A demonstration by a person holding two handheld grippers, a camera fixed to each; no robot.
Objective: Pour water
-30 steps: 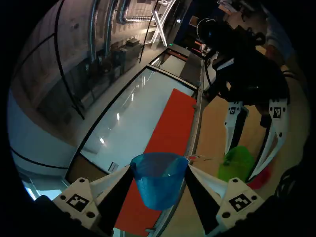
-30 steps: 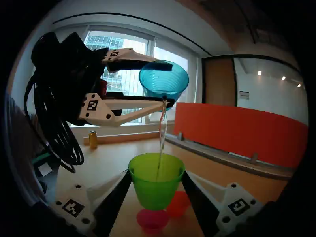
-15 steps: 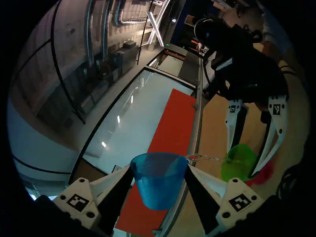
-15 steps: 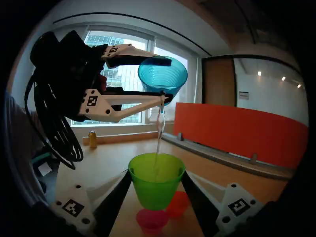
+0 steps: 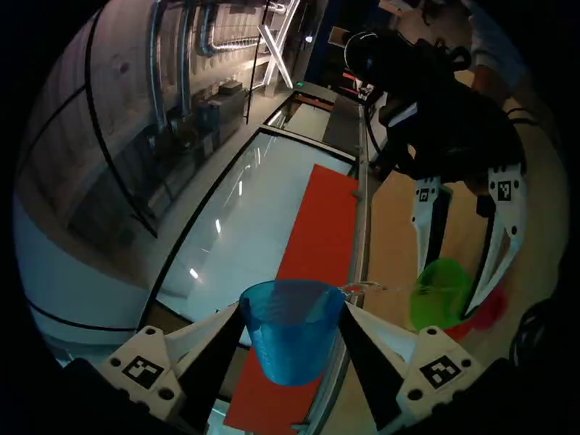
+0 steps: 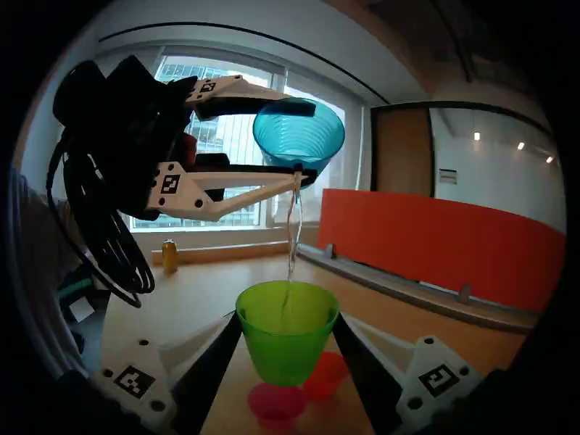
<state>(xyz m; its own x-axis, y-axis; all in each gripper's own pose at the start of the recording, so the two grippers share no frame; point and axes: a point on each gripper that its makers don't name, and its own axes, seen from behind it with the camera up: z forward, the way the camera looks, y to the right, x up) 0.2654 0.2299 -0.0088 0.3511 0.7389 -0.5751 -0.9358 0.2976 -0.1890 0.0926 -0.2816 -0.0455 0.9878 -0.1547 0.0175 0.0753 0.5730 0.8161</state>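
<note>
Left gripper view swung slightly since second ago; pour continues. Your left gripper (image 5: 292, 319) clamps tipped blue cup (image 5: 291, 341), stream (image 5: 380, 287) reaching green cup (image 5: 437, 293). Right gripper view: right gripper (image 6: 287, 330) pinches green cup; pink cup (image 6: 275, 400), red cup (image 6: 326, 371) beneath on worktop (image 6: 196, 297); orange divider (image 6: 442, 243) at far edge.

The tipped cup (image 6: 299, 141) hangs above the upright cup (image 6: 287, 330), 2 small cups (image 6: 279, 402) on the table (image 6: 188, 297) below.
</note>
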